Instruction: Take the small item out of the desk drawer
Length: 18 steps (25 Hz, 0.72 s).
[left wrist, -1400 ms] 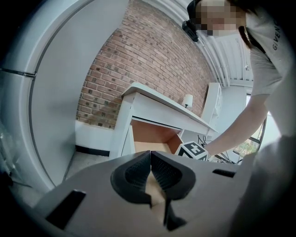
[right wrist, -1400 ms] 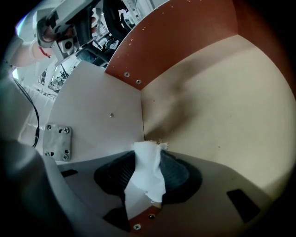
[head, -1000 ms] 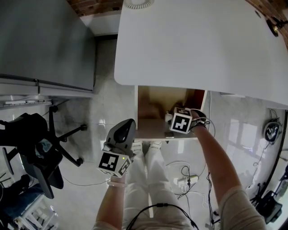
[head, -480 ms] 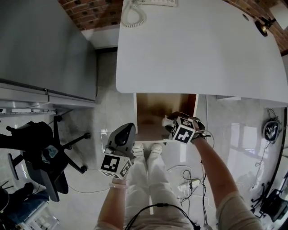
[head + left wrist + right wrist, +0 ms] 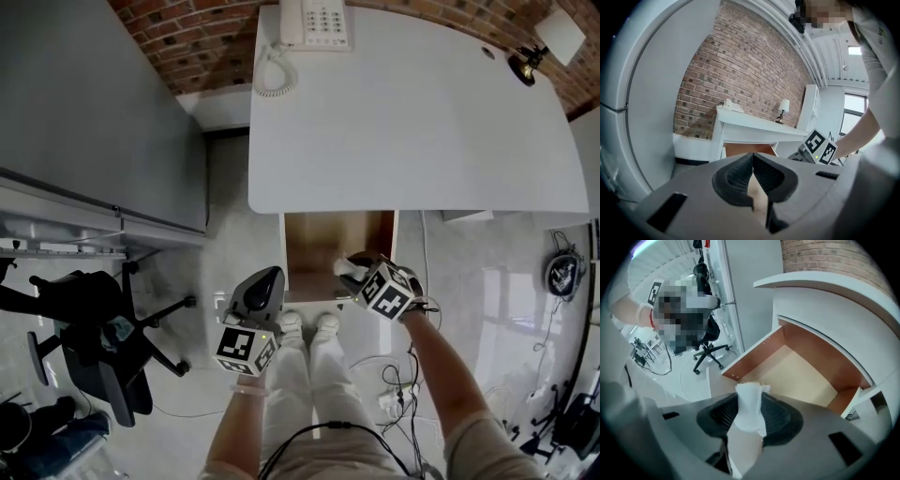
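Drawer [image 5: 323, 239] stands open under the white tabletop [image 5: 412, 122] as we hold our right hand-held gripper [image 5: 750, 401] above its front edge, jaws clamped on the small white item [image 5: 749, 413], its frayed top poking up between the pads. Our left hand-held gripper [image 5: 753, 171] hangs near the drawer's left front corner, jaws pressed together, nothing between them.

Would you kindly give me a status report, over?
Left tool shut, empty. Right tool shut on small white frayed item, above open brown drawer. Nothing in the way.
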### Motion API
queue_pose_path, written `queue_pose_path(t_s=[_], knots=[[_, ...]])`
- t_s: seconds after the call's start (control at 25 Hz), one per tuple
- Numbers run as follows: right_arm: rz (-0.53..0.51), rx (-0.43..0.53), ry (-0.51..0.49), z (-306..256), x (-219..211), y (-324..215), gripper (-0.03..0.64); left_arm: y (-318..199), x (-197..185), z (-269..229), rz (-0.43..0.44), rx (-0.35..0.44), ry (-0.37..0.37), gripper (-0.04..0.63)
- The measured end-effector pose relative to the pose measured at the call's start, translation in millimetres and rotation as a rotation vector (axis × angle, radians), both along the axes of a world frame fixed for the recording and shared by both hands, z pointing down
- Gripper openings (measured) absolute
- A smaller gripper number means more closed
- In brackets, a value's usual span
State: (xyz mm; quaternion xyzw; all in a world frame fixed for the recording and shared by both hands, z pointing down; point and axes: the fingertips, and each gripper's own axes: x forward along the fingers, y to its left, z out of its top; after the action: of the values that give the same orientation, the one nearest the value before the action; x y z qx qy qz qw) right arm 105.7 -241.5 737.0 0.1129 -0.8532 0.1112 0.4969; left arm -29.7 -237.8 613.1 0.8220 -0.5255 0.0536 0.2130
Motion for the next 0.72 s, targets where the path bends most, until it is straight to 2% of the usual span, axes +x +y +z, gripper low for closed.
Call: queue_pose_path(t_s=[0.44,0.72], knots=[[0.084,0.062,-0.11,-60.9,-9.7,-3.2,0.16,-0.1,-11.3,-37.1,0.009,0.018,-0.036,0.006],[0.165,0.095,-0.184,-102.6,-8.7,-5.4,0.16,-0.5,-12.6,-64.3,0.005,0.034,-0.026,0.006]])
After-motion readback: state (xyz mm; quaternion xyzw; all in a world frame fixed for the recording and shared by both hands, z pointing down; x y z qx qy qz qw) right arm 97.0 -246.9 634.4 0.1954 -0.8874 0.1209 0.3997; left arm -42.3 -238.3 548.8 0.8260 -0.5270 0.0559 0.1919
